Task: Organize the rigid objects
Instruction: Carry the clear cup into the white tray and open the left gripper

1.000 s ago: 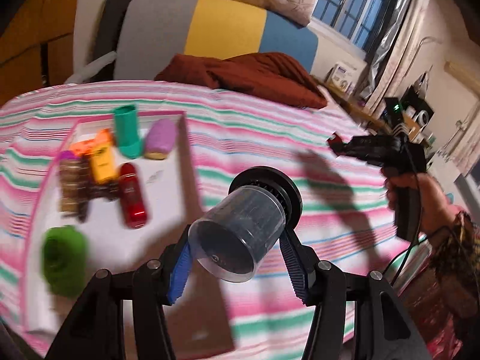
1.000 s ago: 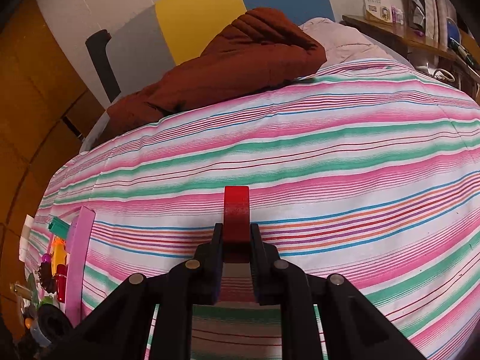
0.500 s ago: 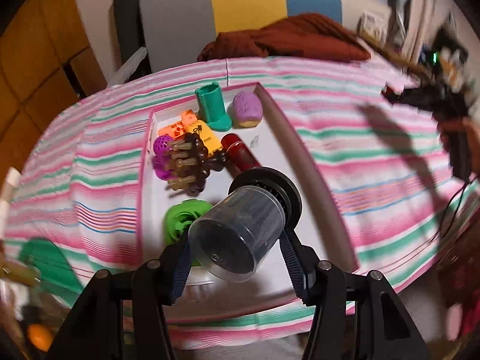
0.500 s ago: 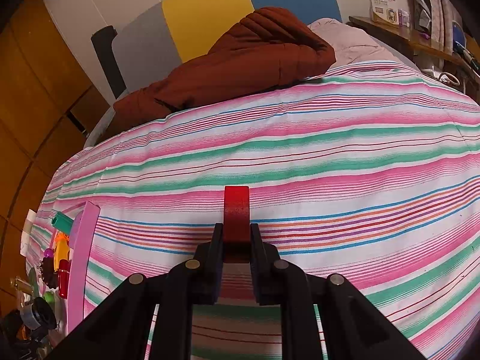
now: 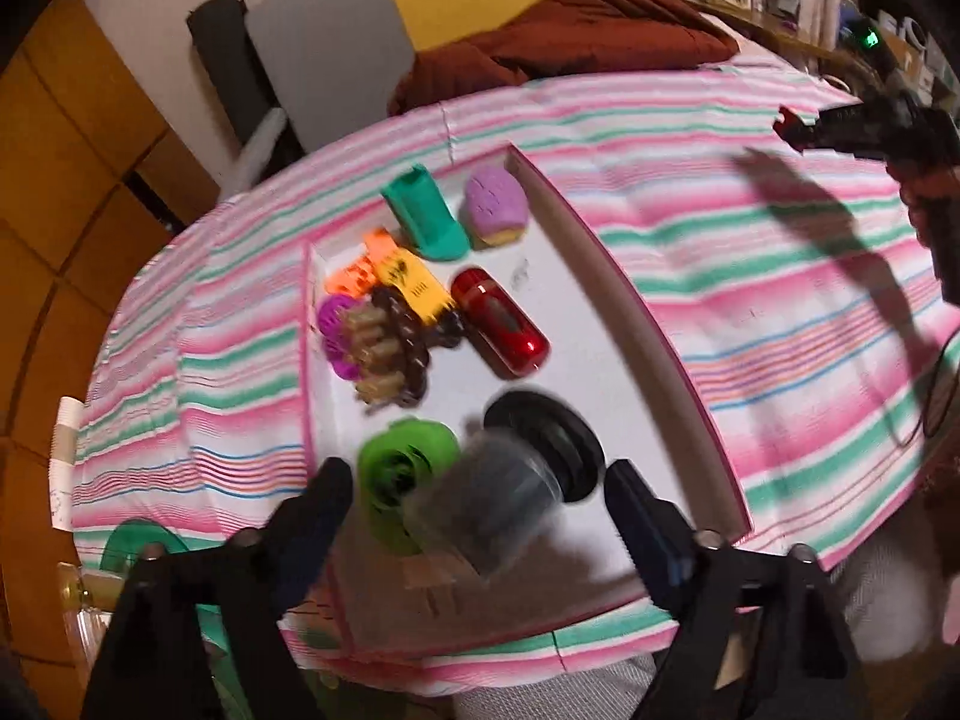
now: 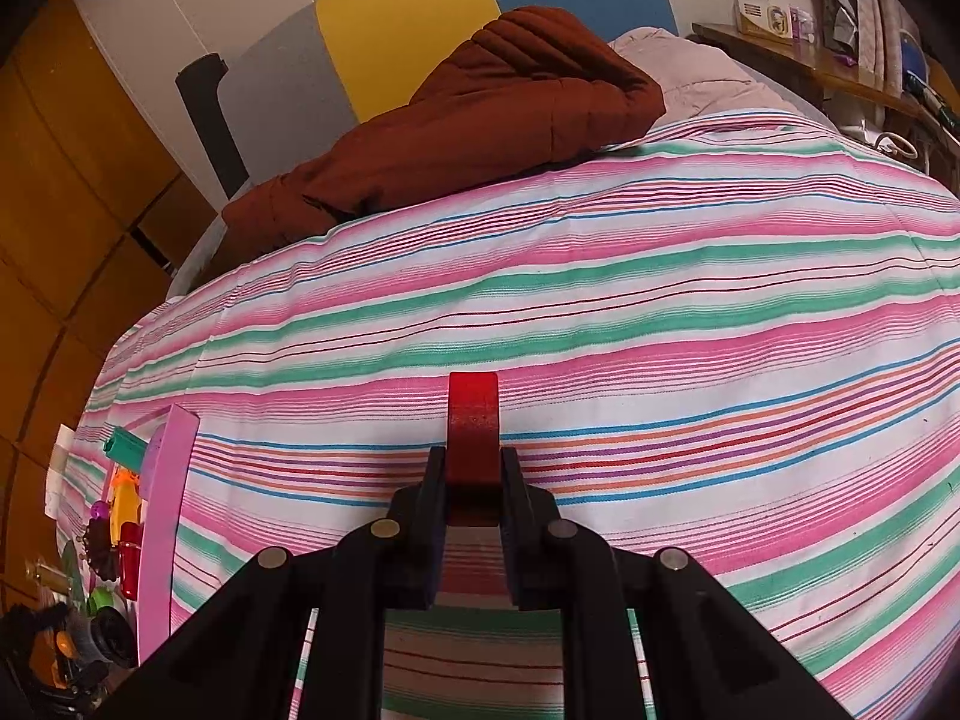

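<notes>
My left gripper [image 5: 477, 480] hangs over the near end of the white, pink-rimmed tray [image 5: 576, 312]. Its jaws are opening, and both pads stand clear of the blurred clear plastic cup [image 5: 492, 504] with a black lid [image 5: 552, 444] that lies between them, beside a green piece [image 5: 402, 474]. Farther back the tray holds a red can [image 5: 498, 324], a brown hair clip [image 5: 396, 354], a yellow and orange toy [image 5: 414, 282], a teal piece [image 5: 426, 216] and a purple piece [image 5: 495, 207]. My right gripper [image 6: 474, 462] is shut on a red block [image 6: 474, 420] above the striped cloth, right of the tray [image 6: 162, 510].
A pink, green and white striped cloth [image 6: 660, 312] covers the surface, with a brown jacket [image 6: 480, 138] at its far edge. A stack of paper cups [image 5: 63, 450] and a green disc [image 5: 138, 540] sit past the cloth's left edge. A shelf with boxes [image 6: 762, 6] stands far right.
The left jaws have spread wide and let go of the cup, which has dropped toward the tray. The left view rolled and swung over the tray. The right gripper has not moved.
</notes>
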